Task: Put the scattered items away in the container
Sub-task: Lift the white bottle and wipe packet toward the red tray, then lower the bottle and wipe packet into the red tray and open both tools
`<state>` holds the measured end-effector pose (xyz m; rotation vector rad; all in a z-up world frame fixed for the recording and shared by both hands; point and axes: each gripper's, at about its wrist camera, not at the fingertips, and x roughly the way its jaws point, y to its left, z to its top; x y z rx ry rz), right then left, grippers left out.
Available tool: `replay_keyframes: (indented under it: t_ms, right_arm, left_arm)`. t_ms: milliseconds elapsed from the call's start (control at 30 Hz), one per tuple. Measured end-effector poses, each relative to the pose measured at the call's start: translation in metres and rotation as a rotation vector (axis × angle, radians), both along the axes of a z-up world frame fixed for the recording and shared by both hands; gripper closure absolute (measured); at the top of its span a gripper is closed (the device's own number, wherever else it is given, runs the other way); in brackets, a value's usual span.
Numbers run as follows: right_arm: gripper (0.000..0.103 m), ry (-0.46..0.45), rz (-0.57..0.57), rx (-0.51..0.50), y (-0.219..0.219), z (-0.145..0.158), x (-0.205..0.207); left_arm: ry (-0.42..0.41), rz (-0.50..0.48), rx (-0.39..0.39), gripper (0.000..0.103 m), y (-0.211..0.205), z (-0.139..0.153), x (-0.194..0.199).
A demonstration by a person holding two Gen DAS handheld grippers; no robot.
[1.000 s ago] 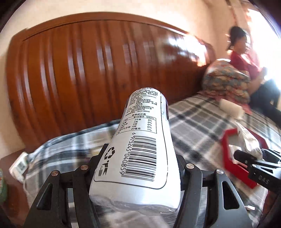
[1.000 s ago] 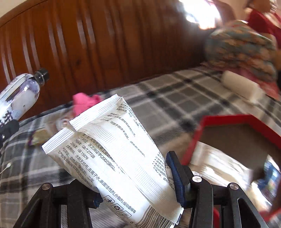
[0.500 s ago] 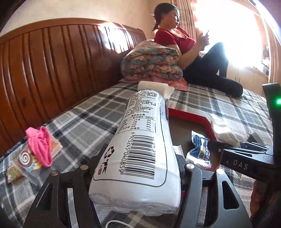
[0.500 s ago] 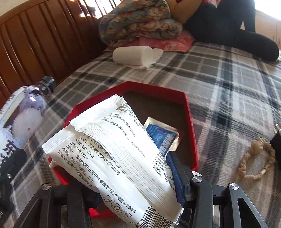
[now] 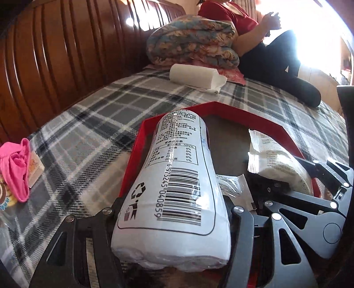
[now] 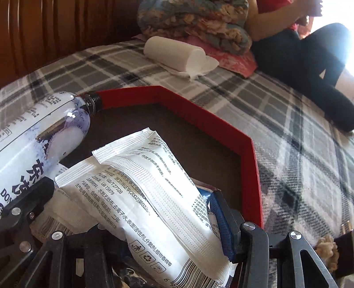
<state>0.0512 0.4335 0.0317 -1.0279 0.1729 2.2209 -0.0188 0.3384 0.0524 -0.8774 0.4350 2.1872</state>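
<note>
Both tools have come forward since the earlier frames: a second ago we faced the wooden headboard, and now we hang over the red tray (image 5: pixel 135 152) on the plaid bed (image 5: pixel 88 124). Our left tool (image 5: pixel 174 223) is clamped on a water bottle (image 5: pixel 174 192), gripping it low on the body with the barcode label facing up. From the right wrist view the bottle's black cap (image 6: pixel 95 102) points to the far left rim of the tray (image 6: pixel 247 168), touching or just short of it; we cannot tell which. Our right tool (image 6: pixel 168 234) is closed on a white wet-wipe packet (image 6: pixel 152 197), which tilts up and to the far left above the tray's brown floor. In the left wrist view that packet (image 5: pixel 274 164) sits to the right of the bottle, inside the tray's outline.

Under the packet a blue-and-white sachet (image 6: pixel 206 195) lies in the tray, mostly hidden. On the bed beyond the tray's far rim rests a toilet paper roll (image 5: pixel 194 75) on its side, and behind it a folded floral quilt (image 5: pixel 192 42). A person in a red top (image 5: pixel 223 15) sits at the far right. To the left of the tray, well apart, a pink cloth (image 5: pixel 16 168) lies over a snack packet (image 5: pixel 35 168). Near the right edge in the right wrist view, a beige braided loop (image 6: pixel 326 250) lies on the bed.
</note>
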Motion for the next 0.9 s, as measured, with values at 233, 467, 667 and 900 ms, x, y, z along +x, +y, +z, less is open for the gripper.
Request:
replay_keyframes:
  t_ms: [233, 467, 667, 900]
  right_arm:
    - [0.048, 0.011, -0.008, 0.015, -0.002, 0.001, 0.006]
    - [0.047, 0.046, 0.005, 0.021, -0.008, 0.006, 0.013]
    - [0.044, 0.138, -0.031, -0.010, -0.004, 0.021, 0.025]
    - [0.009, 0.184, -0.111, 0.008, 0.005, 0.035, 0.041]
  left_arm:
    - [0.010, 0.021, -0.010, 0.039, -0.004, 0.004, 0.000]
    - [0.173, 0.053, -0.033, 0.032, -0.005, 0.024, 0.016]
    - [0.168, 0.122, 0.051, 0.013, -0.018, 0.041, 0.009]
    - [0.087, 0.137, 0.135, 0.004, -0.028, 0.053, -0.003]
